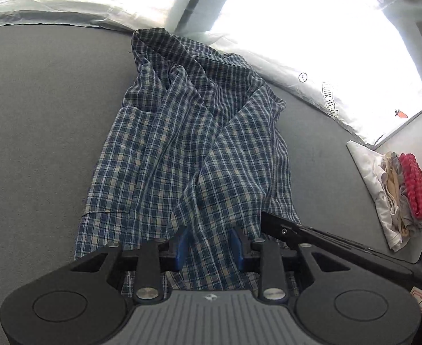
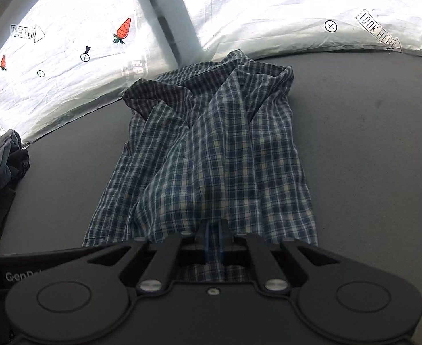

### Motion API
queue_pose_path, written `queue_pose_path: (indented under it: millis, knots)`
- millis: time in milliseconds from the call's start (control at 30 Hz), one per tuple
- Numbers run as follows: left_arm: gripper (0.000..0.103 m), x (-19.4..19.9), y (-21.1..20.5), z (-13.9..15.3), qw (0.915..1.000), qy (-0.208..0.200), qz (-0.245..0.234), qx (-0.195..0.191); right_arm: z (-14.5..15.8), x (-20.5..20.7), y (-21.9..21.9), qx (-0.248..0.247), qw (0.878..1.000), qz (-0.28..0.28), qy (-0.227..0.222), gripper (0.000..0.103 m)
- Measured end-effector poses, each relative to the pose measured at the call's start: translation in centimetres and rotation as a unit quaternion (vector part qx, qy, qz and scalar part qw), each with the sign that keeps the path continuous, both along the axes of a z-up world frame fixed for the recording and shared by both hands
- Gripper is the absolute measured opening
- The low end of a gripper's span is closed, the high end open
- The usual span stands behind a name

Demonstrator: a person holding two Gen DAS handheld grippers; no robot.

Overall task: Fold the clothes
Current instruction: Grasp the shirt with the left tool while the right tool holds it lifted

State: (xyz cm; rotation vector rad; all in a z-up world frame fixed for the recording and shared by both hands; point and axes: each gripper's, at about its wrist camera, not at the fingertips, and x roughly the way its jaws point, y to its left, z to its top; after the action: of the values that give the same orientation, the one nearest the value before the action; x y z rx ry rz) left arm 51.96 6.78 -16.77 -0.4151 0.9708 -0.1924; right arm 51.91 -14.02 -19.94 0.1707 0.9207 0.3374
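Left wrist view: the left gripper (image 1: pixel 211 245) pinches a thick bunch of the plaid shirt (image 1: pixel 182 143); the right gripper (image 2: pixel 213 244) (nearly closed) clamps its hem.

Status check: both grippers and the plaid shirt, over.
Right gripper shut on plaid shirt. Left gripper clamps its near hem. Nothing blocking; folded pile off aside.

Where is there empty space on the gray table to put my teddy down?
Bare gray table lies left of the plaid shirt, and another strip runs between the shirt and the folded pile. It is crowded by the dark clothes heap.
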Motion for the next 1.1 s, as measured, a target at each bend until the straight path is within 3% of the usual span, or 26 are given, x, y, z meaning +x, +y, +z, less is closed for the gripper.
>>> queue_pose_path:
  millis: [200, 400, 533, 600, 667, 767, 900, 967, 1100]
  knots:
    - [0.036, 6.4, -0.2, -0.6, 0.9996, -0.024, -0.002, 0.015, -1.0, 6.0, 0.5, -0.007, 1.0, -0.007, -0.007, 0.007]
    - [0.036, 12.3, 0.0, -2.0, 0.9978, -0.057, -0.018, 0.028, -1.8, 11.8, 1.5, -0.029, 0.998, -0.004, -0.053, 0.006]
    - [0.036, 12.8, 0.5, -0.6, 0.9967, -0.068, -0.017, 0.041, -0.8, 12.9, 1.3, -0.035, 0.998, 0.001, -0.058, 0.011]
    - [0.041, 11.4, 0.8, 0.6, 0.9953, -0.083, -0.011, 0.049, 0.1, 12.2, 1.0, -0.039, 0.997, 0.002, -0.068, 0.025]
    - [0.049, 9.1, 1.5, 1.5, 0.9948, -0.088, 0.003, 0.051, 0.9, 10.7, 0.2, -0.04, 0.996, 0.002, -0.075, 0.046]
    - [0.05, 4.3, 2.6, 1.9, 0.9949, -0.079, 0.023, 0.059, 0.7, 7.7, -1.6, -0.033, 0.999, 0.015, -0.033, 0.051]
    - [0.051, -2.3, 4.3, 1.1, 0.9943, -0.048, 0.043, 0.085, -0.3, 2.1, -4.7, -0.029, 0.999, -0.006, 0.015, 0.051]
    - [0.051, -6.3, 5.5, 0.4, 0.9937, -0.024, 0.061, 0.091, -0.2, -0.8, -6.2, -0.008, 1.0, -0.022, 0.016, 0.051]
    - [0.05, -12.5, 7.7, -0.5, 0.9947, 0.005, 0.091, 0.048, -0.1, -5.4, -8.1, 0.039, 0.998, -0.024, 0.038, 0.051]
